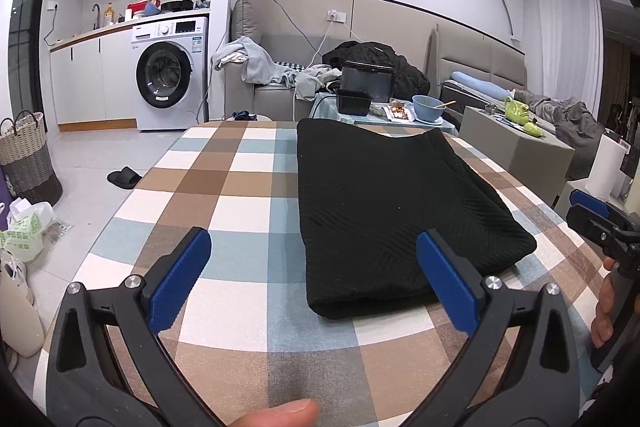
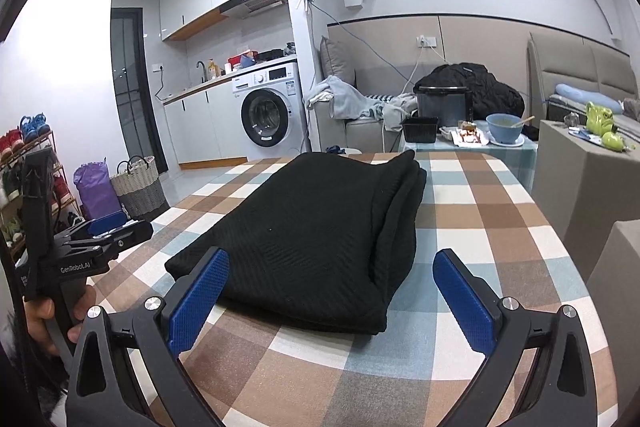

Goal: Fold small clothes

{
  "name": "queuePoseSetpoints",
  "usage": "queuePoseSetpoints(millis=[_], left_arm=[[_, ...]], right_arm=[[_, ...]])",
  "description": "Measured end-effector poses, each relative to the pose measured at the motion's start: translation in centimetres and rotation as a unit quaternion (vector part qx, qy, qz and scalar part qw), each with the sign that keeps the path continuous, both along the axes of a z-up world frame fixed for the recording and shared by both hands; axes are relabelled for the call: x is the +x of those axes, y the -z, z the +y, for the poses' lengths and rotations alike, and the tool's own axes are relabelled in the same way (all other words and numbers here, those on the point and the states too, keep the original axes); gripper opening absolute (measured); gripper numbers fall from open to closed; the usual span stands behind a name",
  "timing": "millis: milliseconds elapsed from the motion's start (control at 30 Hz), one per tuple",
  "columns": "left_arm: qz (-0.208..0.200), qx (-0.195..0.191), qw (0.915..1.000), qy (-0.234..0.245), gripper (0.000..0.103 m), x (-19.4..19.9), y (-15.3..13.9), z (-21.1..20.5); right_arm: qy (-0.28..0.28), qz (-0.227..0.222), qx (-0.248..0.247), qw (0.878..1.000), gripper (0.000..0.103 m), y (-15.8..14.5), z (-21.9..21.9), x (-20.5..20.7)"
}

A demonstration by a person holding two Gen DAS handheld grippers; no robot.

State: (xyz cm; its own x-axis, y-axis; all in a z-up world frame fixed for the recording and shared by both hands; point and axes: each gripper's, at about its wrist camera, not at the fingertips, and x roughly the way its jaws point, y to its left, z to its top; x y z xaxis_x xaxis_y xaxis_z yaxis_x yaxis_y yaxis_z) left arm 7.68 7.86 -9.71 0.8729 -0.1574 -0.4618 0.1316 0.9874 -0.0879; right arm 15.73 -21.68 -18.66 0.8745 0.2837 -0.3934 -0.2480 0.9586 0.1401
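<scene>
A black knitted garment (image 1: 392, 211) lies folded into a long rectangle on the checked tablecloth (image 1: 240, 187), its near edge toward me. My left gripper (image 1: 314, 277) hovers open just before that near edge, with nothing between its blue pads. In the right wrist view the same garment (image 2: 316, 227) shows doubled layers along its right side. My right gripper (image 2: 332, 293) is open too, straddling the near end above the cloth (image 2: 480, 211). Each gripper shows at the edge of the other's view, held by a hand: the right one (image 1: 596, 215) and the left one (image 2: 104, 231).
Beyond the table's far edge stands a low table with a black box (image 1: 366, 81), a tray (image 1: 352, 102) and a blue bowl (image 1: 428, 107). A washing machine (image 1: 172, 75), a laundry basket (image 1: 28, 159) and a slipper (image 1: 124, 177) are at the left. A grey block (image 2: 576, 163) stands to the right.
</scene>
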Motion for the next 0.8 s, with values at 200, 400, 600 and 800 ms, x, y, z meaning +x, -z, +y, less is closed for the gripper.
queuePoseSetpoints(millis=[200,400,600,800], left_arm=[[-0.001,-0.003,1.0,0.006,0.102,-0.02,0.08,0.04],[-0.004,-0.005,0.9999,0.016,0.102,-0.03,0.14,-0.1],[-0.003,-0.005,0.9999,0.014,0.102,-0.06,0.21,-0.13],[-0.004,-0.004,0.9999,0.015,0.102,-0.04,0.21,-0.11]], right_arm=[[-0.006,-0.008,-0.006,1.0,0.103,-0.08,0.21,-0.4],[-0.005,-0.007,0.0,1.0,0.103,-0.15,-0.02,-0.59],[-0.003,-0.003,0.005,1.0,0.103,-0.07,-0.27,-0.37],[-0.001,-0.001,0.007,1.0,0.103,-0.02,-0.41,-0.26]])
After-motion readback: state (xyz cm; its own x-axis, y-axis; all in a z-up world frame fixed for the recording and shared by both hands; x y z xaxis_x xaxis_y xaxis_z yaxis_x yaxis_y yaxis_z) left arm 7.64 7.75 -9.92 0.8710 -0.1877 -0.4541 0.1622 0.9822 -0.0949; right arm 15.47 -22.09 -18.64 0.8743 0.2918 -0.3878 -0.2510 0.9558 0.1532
